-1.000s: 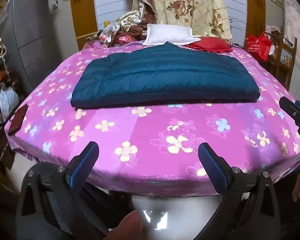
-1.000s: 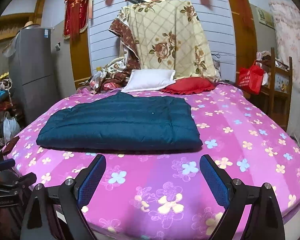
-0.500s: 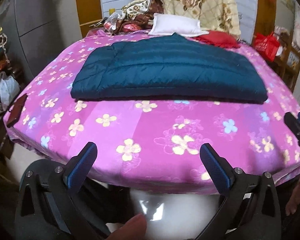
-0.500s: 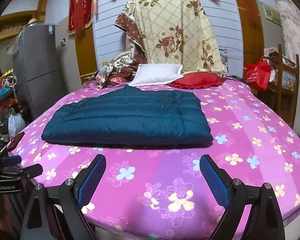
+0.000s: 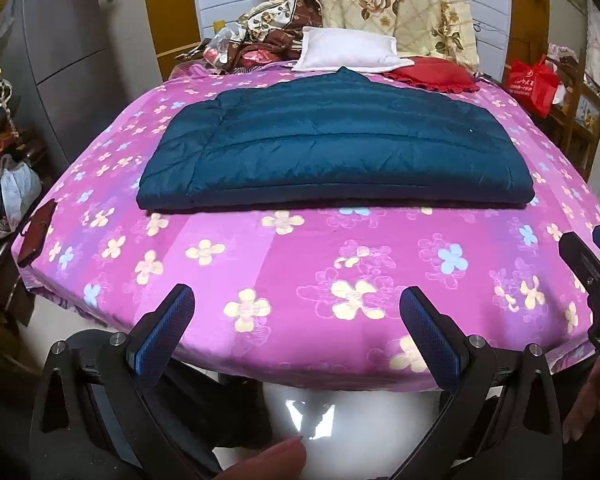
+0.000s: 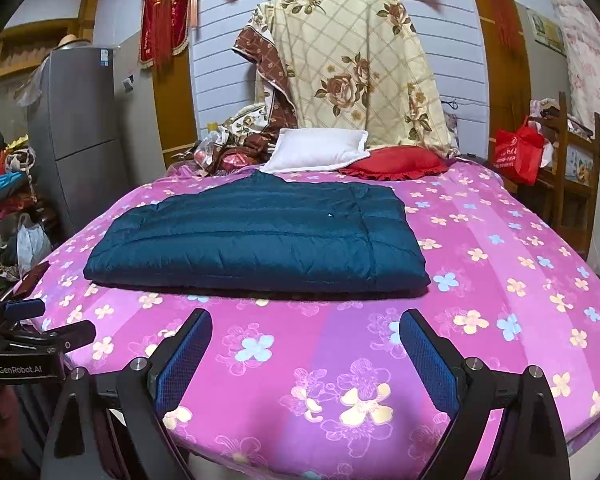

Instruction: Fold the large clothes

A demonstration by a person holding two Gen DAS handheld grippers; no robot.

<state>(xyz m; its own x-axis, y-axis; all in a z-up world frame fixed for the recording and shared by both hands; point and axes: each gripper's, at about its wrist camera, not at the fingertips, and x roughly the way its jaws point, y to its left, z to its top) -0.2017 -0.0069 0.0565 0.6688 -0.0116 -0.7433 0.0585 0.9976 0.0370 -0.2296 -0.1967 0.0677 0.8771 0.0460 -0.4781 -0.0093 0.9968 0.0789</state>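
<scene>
A dark teal quilted garment lies folded flat in a wide rectangle on the pink flowered bed; it also shows in the right wrist view. My left gripper is open and empty, hovering at the bed's near edge, well short of the garment. My right gripper is open and empty, above the near part of the bed, also short of the garment. Each gripper shows at the edge of the other's view: the right one and the left one.
A white pillow and a red cushion lie at the head of the bed under a draped floral blanket. A grey fridge and clutter stand left. A red bag and wooden rack stand right.
Both grippers have shifted slightly; the views tilted down and then back up, with the garment a little closer. The garment itself has not moved and both grippers stayed open.
</scene>
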